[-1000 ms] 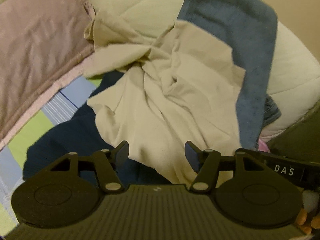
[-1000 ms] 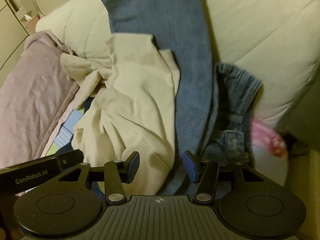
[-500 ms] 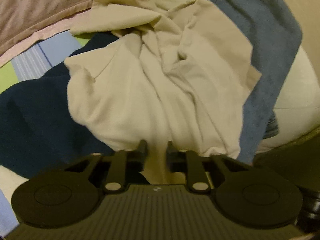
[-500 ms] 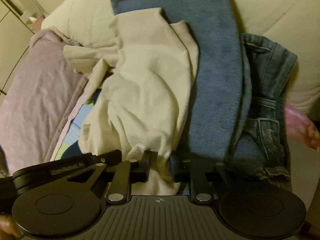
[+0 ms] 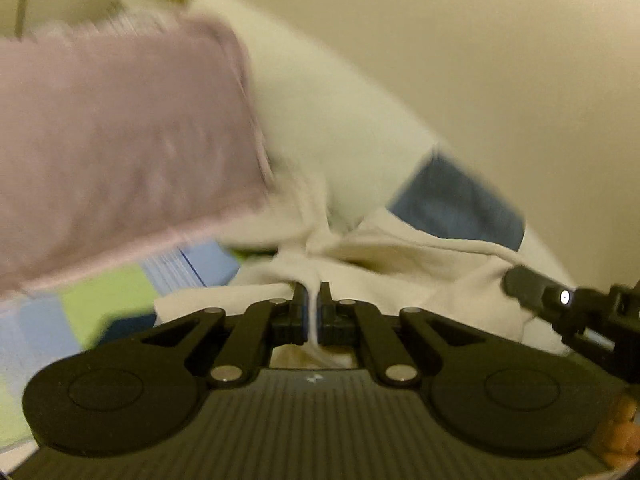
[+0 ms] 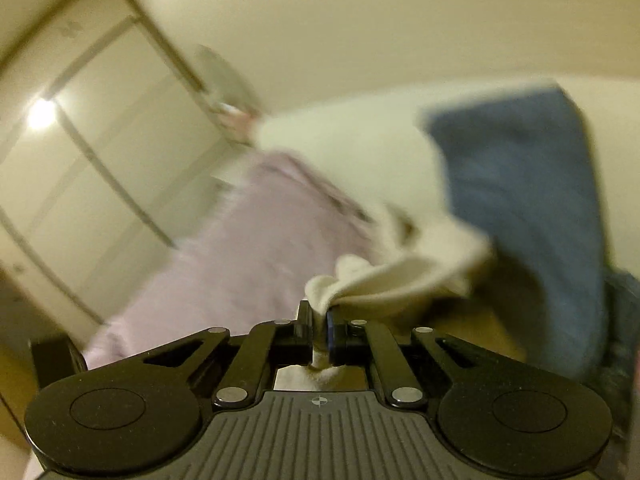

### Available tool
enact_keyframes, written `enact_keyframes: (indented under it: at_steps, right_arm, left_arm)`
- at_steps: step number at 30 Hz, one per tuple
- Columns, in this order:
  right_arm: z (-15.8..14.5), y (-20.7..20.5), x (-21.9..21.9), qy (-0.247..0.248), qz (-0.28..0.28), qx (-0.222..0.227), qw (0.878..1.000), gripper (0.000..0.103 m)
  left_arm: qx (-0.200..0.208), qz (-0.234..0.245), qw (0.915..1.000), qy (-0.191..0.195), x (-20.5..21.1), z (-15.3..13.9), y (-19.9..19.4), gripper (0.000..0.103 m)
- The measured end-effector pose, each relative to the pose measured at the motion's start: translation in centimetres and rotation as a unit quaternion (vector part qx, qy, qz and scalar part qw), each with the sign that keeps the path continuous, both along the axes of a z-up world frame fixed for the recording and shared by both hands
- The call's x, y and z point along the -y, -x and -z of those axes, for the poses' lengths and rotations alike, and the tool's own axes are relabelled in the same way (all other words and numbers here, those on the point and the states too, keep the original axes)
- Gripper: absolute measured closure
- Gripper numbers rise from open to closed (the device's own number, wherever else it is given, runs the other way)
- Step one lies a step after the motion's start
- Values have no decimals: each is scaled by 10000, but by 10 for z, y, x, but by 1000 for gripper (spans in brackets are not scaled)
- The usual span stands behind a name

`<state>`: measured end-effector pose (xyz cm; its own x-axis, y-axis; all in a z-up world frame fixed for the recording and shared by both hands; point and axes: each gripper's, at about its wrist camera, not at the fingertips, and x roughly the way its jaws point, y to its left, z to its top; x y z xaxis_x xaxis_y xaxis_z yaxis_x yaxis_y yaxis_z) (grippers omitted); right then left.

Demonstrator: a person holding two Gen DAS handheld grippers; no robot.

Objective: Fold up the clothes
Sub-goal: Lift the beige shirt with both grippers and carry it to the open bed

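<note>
A cream garment (image 5: 420, 280) hangs lifted off the bed between both grippers. My left gripper (image 5: 313, 296) is shut on a thin pinched fold of it, which runs down between the pads. In the right wrist view my right gripper (image 6: 319, 312) has a bunched edge of the same cream garment (image 6: 400, 276) between its pads; the jaws are closing the last bit and press on the cloth. The right gripper's body (image 5: 560, 304) shows at the right edge of the left wrist view. Both views are blurred.
A blue towel (image 6: 520, 200) lies over a white duvet (image 6: 352, 136) behind the garment, with jeans (image 6: 620, 320) at the far right. A pink pillow (image 5: 120, 140) lies left, over a patchwork sheet (image 5: 100, 300) and a navy garment (image 5: 128, 326). Wardrobe doors (image 6: 100, 140) stand beyond.
Both grippers went from open to shut on the cream garment's near edge, then rose and tilted up, lifting it off the pile. The wall and wardrobe have come into view.
</note>
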<state>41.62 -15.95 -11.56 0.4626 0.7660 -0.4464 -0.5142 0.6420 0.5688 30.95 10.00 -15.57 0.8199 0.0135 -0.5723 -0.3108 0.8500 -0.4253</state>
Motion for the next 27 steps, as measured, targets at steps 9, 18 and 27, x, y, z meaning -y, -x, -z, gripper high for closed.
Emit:
enact_keyframes:
  at_steps: [9,18,27]
  right_arm:
    - [-129,122,-88,-1503,-1502,1228,9694,99]
    - [-199,296,-154,-2389,-2781,1702,9147,98]
    - [-90,441,-236,1161,-3870,722,9119,34]
  left_arm:
    - [1542,-1372,9723,-1099,-53,-167,215,102]
    - [2253,-2480,9147,-2259,-67,-268,428,101]
    - [-1272,-3484,9255,-761,-84,-128,558,80]
